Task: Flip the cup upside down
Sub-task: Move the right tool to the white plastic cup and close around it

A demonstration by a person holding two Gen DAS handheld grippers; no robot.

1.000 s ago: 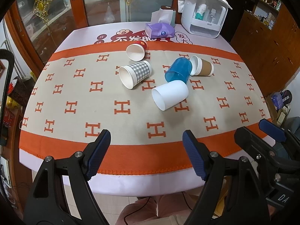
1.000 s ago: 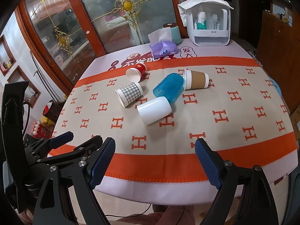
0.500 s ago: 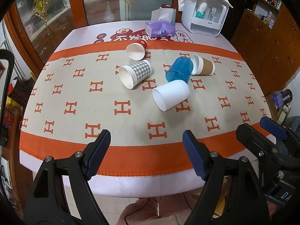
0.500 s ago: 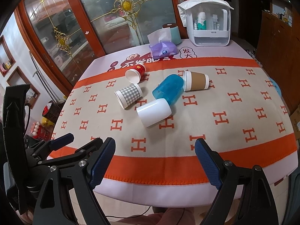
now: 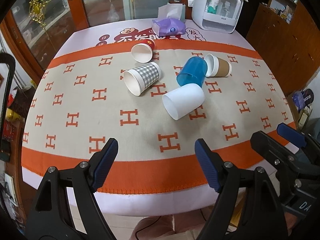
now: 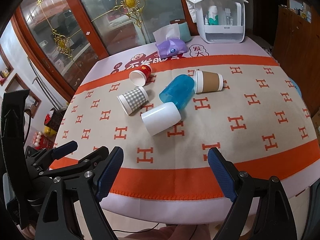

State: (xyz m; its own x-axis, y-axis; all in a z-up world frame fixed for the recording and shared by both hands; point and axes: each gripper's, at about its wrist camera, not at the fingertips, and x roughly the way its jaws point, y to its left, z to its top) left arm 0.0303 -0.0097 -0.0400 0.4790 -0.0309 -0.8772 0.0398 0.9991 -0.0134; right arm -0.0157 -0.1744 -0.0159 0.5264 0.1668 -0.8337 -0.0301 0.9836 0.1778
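Both grippers sit at the near table edge, empty. Left gripper (image 5: 156, 160) fingers spread wide, nothing between them; right gripper (image 6: 165, 169) same, wide apart and empty. No cup is touched yet, so my read is this is pre-approach.

Five cups all lie on their sides, clustered well ahead of both sets of fingers:
- white cup (image 5: 183, 101): nearest, ahead of the left fingers and slightly toward the right one, mouth facing the near-left. Probably the first target.
- blue cup (image 5: 192, 71): just behind the white one, looks touching or nearly so, mouth facing the near side.
- brown-sleeve cup (image 5: 218, 66): beside the blue cup's far end, apparently touching.
- checked cup (image 5: 141, 78): ahead of the left finger line, separate from the others.
- red cup (image 5: 143, 50): farthest, just behind the checked one.

Room: the patterned cloth (image 5: 80, 108) between the fingertips and the white cup is bare, so a straight approach has no obstruction. The tight spot is white/blue contact; a finger going behind the white cup could nudge the blue one and set it rolling. Bare cloth left of the checked cup and right of the brown-sleeve cup leaves space for setting cups mouth-down. Tissue pack (image 5: 168, 27) and white organiser (image 5: 217, 8) are at the far edge, well clear.
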